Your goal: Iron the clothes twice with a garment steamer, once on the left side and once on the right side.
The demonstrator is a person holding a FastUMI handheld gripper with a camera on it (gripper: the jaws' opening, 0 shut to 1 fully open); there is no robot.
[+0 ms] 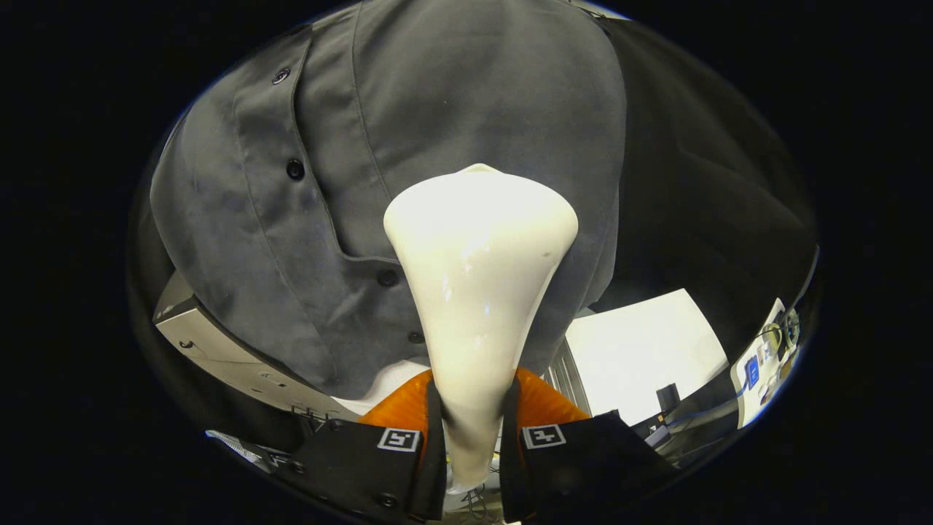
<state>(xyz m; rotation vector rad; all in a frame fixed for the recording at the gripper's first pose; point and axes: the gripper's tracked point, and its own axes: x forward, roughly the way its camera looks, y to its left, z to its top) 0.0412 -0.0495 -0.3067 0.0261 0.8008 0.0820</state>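
My gripper (474,408) is shut on the handle of a white garment steamer (477,270), both fingers pressing its narrow neck. The steamer's wide head points forward and lies against a hanging grey button-up shirt (452,109). The head sits just right of the shirt's button placket (295,171), low on the garment near the hem. The steamer hides the part of the shirt behind its head.
A grey metal frame (219,343) stands below the shirt on the left. A white panel (641,350) lies beyond the shirt's lower right, with dark cloth (714,182) beside the shirt. Small devices and cables (765,357) sit far right.
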